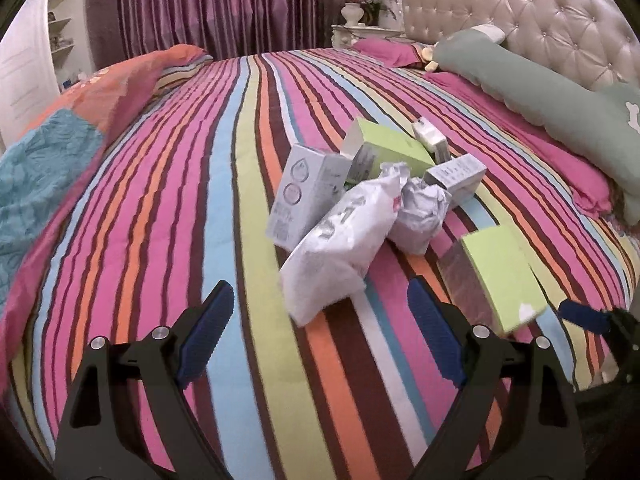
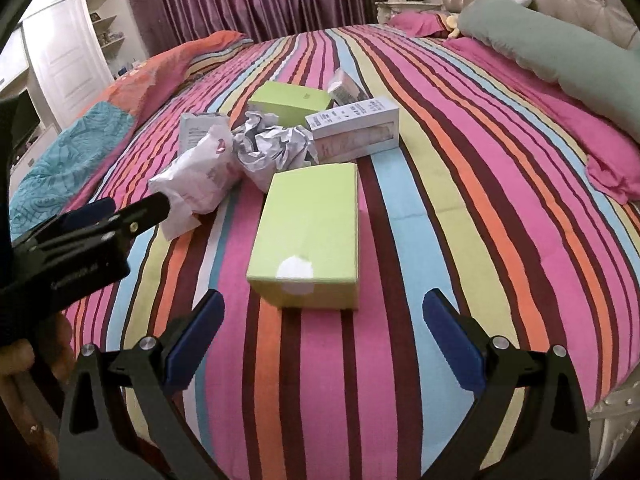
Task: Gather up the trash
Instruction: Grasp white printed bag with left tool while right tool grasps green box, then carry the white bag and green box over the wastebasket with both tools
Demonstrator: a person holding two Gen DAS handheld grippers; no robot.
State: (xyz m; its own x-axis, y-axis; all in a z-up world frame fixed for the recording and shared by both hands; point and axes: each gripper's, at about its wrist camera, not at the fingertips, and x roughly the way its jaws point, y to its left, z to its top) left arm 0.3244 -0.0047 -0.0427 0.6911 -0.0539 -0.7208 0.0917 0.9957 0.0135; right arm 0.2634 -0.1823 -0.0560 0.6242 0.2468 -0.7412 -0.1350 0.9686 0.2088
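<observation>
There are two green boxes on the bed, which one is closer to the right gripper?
The closed green box directly ahead of the open right gripper. The other green box lies farther back, beyond the crumpled paper.

A lime-green box (image 2: 306,236) lies flat, nearest, a torn white patch on its front edge. At 11 o'clock from it sit a crumpled white bag (image 2: 200,184) and balled paper (image 2: 272,148); beyond, more cartons (image 2: 356,130).
</observation>
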